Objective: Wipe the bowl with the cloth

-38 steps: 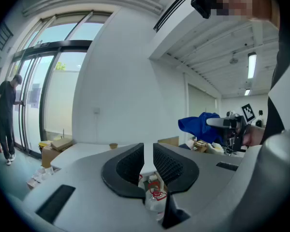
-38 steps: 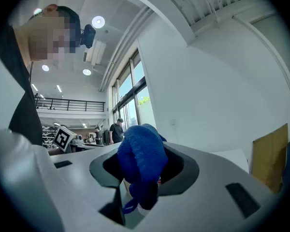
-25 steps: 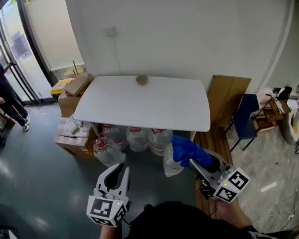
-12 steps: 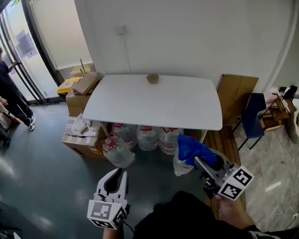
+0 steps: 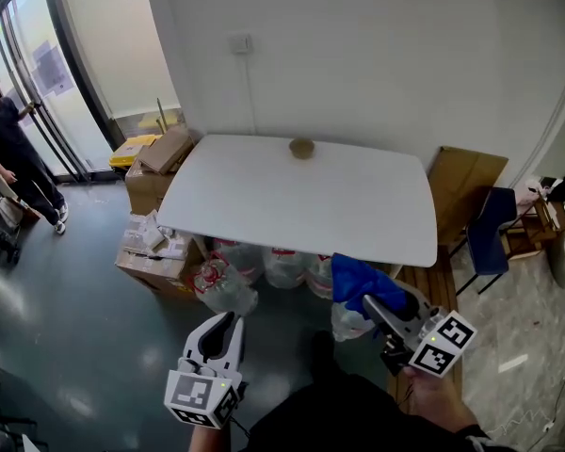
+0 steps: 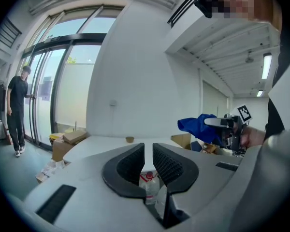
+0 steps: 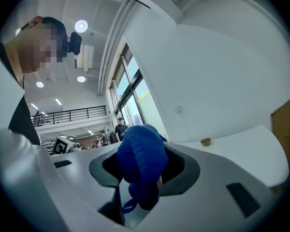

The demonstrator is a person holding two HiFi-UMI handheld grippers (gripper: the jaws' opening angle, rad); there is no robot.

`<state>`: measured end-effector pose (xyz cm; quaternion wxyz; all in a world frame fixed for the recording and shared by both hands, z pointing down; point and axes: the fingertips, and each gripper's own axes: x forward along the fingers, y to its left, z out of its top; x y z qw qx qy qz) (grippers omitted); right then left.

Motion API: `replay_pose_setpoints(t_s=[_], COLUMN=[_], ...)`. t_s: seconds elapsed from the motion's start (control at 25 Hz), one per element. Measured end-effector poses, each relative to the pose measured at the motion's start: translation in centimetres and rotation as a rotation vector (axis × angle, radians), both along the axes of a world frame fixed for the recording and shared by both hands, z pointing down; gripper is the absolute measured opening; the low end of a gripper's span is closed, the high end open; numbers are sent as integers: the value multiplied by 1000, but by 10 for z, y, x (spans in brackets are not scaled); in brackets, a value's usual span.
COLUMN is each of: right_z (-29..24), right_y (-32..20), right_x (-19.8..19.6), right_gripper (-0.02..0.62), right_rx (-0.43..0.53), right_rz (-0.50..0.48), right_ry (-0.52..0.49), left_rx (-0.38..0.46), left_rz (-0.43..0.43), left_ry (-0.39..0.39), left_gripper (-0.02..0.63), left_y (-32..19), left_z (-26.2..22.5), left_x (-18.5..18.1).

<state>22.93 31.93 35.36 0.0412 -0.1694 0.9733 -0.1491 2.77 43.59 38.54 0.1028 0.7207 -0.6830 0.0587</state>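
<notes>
Table (image 5: 292, 196) nearer; right gripper (image 5: 371, 305) jaws clamp cloth (image 5: 356, 281); left gripper (image 5: 231, 321) jaws slightly apart, empty.

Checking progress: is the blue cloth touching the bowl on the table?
No: the cloth is clamped in the right tool, well short of the bowl.

Head view: white table (image 5: 292, 196) and bowl (image 5: 302, 148) sit farther right than before; blue cloth (image 5: 358, 282) now reaches the table's near edge.

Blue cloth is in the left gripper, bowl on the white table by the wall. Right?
No. The blue cloth is clamped in the right gripper, as the right gripper view shows; the left gripper holds nothing. The bowl is on the white table by the wall.
</notes>
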Motion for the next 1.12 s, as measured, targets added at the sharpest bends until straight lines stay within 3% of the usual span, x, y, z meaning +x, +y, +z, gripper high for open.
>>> replay_pose_setpoints(t_s=[0.32,0.72,1.12], right_z=[-17,16,22], right_y=[-144,-229,-294], right_x=[-26,-32,-73], right_gripper=[152,152,152], right_rx=[-27,-62,-104], right_rz=[-10,-26,-5], right_ry=[-9,13,37], left_rx=[5,-8,-36], left_rz=[34,58,87], left_ry=[-32,-4,40], left_gripper=[61,61,61], left_y=[-152,-247,-325], left_z=[-33,-7,7], left_x=[-20,-15,-62])
